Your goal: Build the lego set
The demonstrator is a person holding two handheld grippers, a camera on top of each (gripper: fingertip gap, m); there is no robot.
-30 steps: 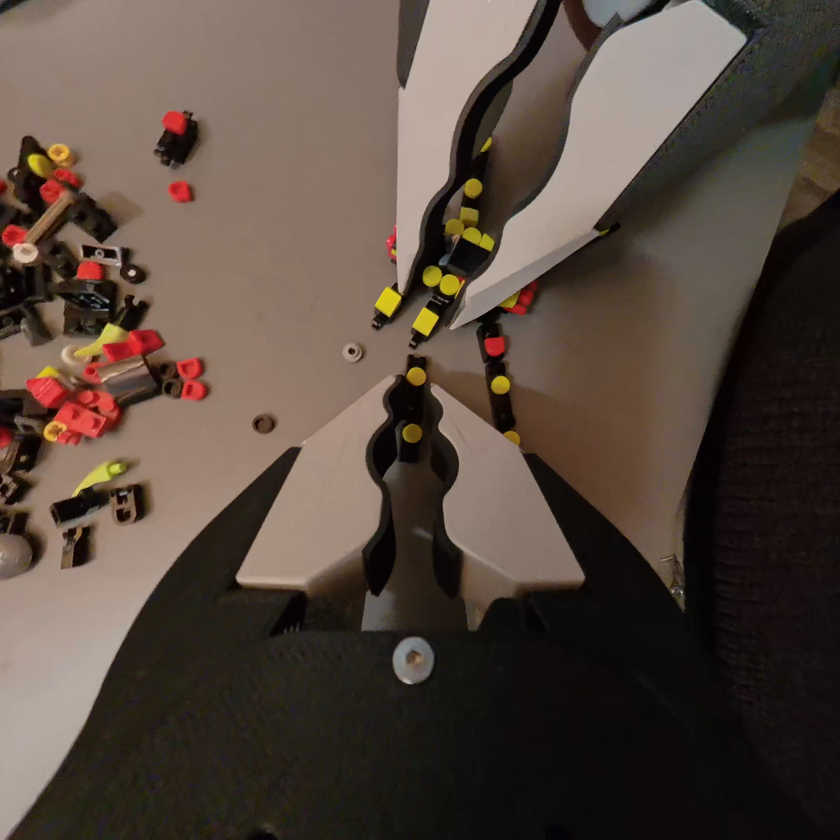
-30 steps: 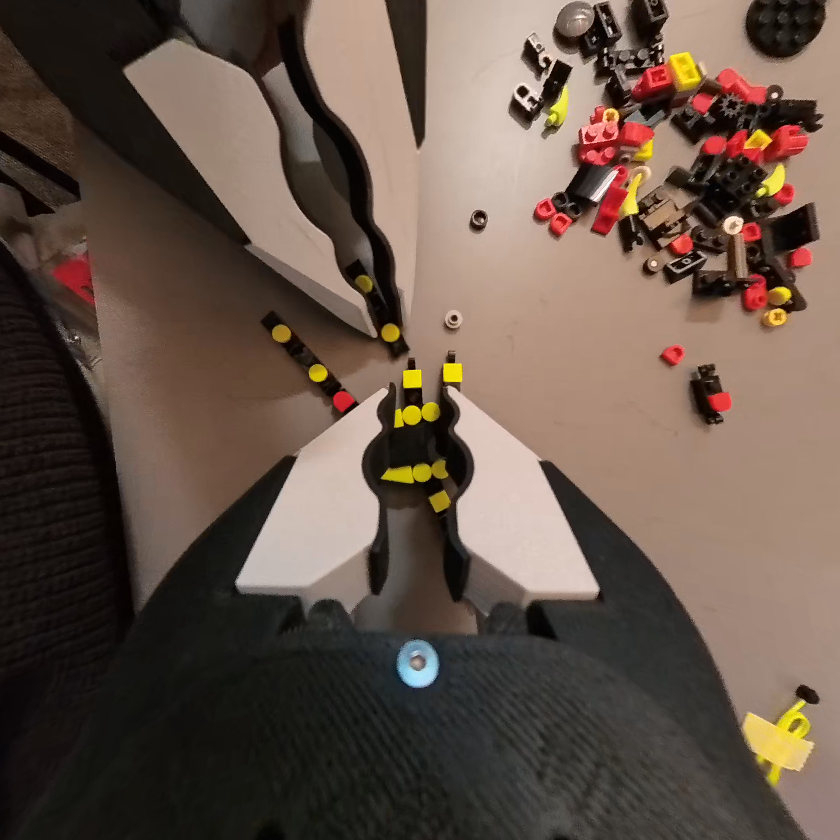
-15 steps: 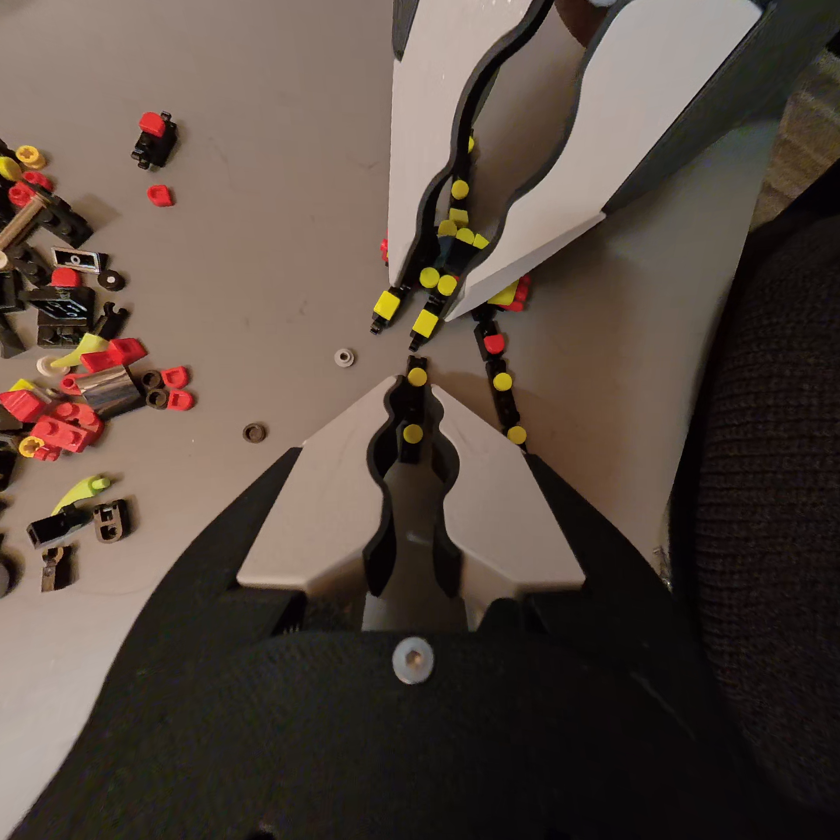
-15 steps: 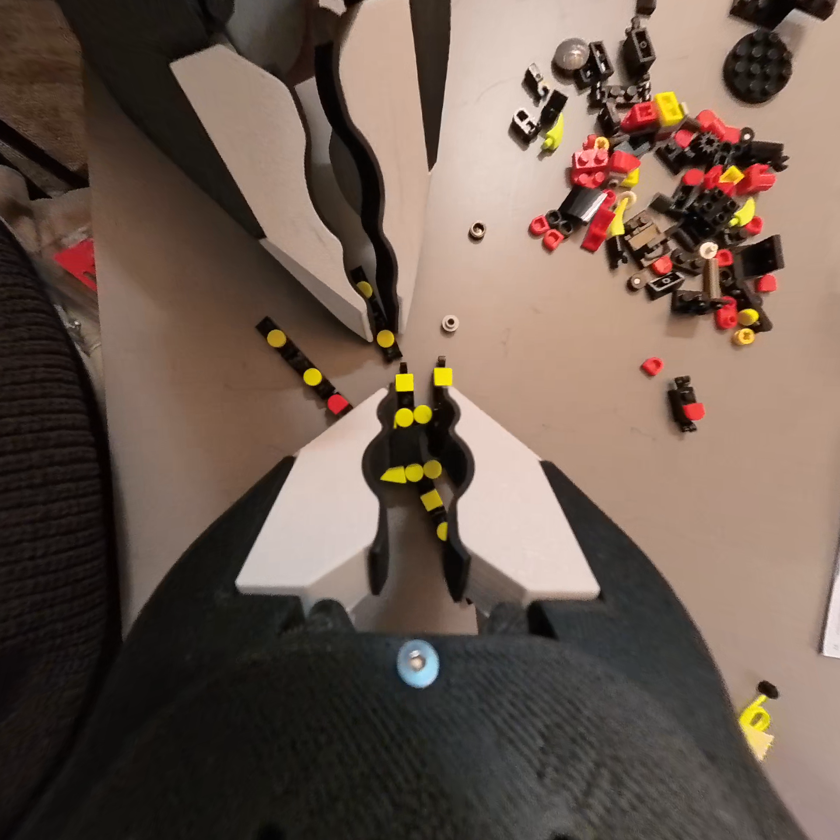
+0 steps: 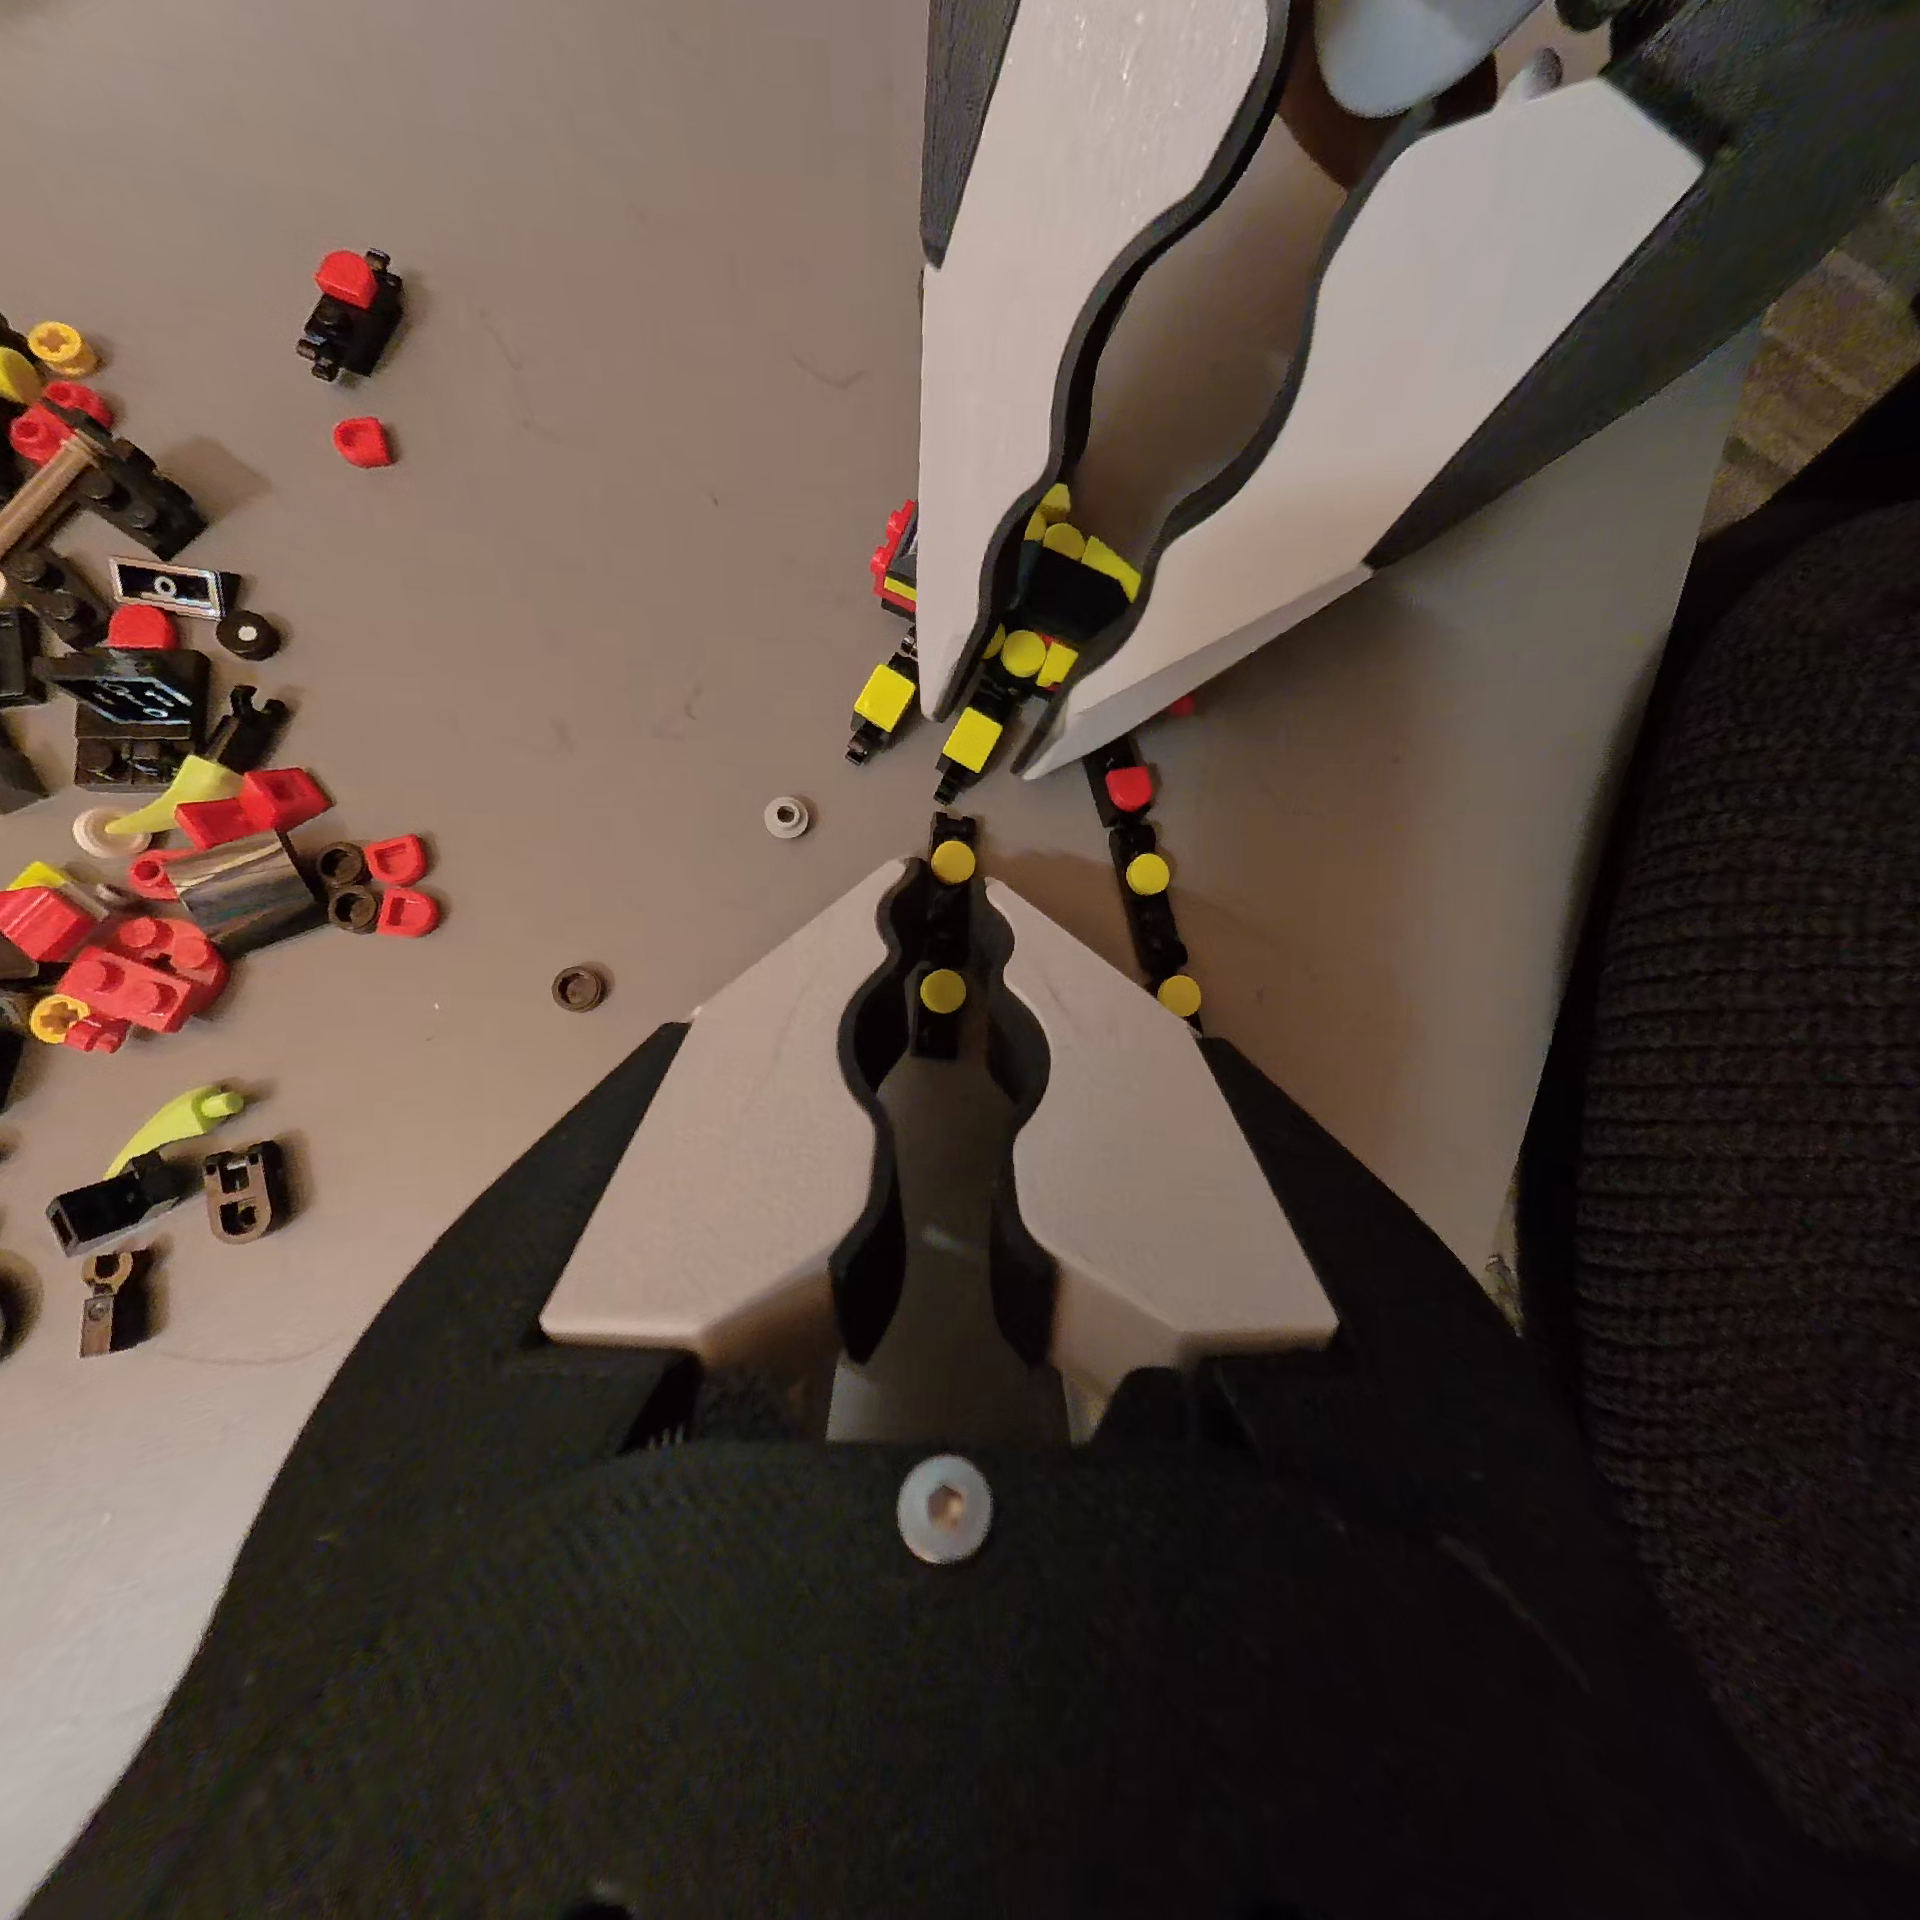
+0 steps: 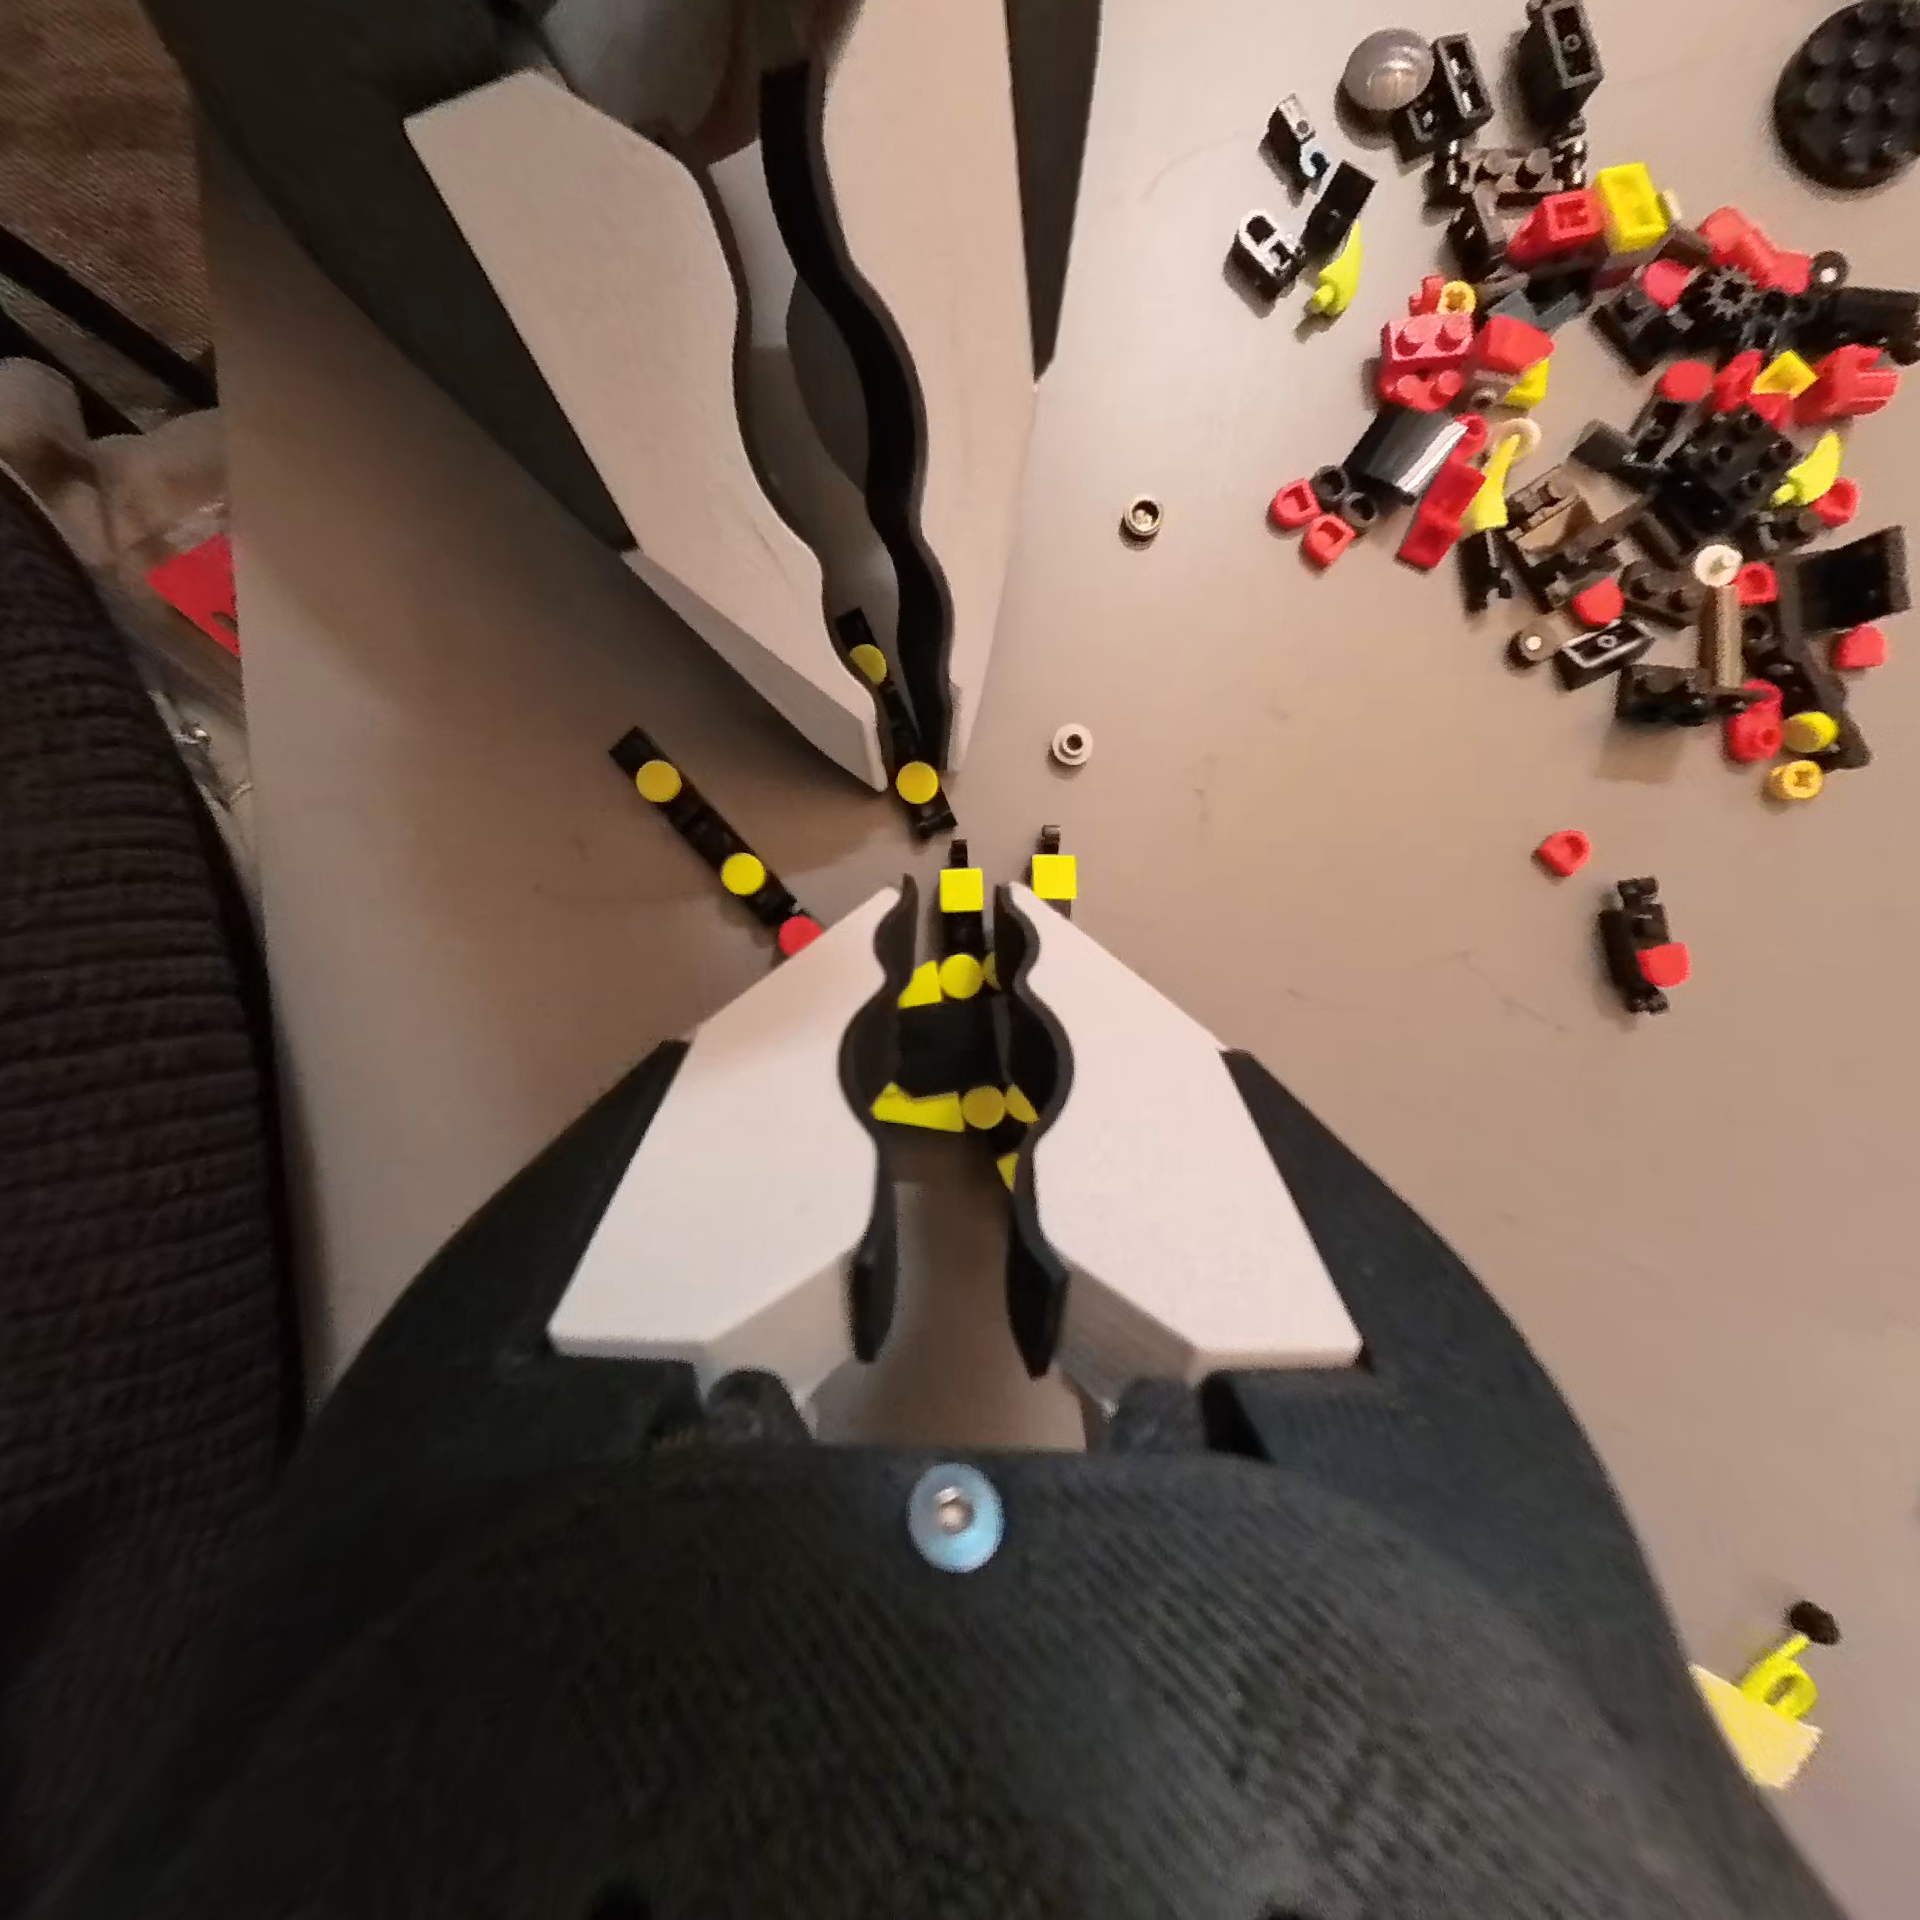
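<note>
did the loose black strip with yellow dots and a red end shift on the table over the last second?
Cannot tell. In the left wrist view the loose strip keeps its spacing to the grey round stud; the frame-wide drift looks like camera motion.

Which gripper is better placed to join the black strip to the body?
Left. The left gripper already holds the black strip, its tip just short of the body clamped in the right gripper.
</note>
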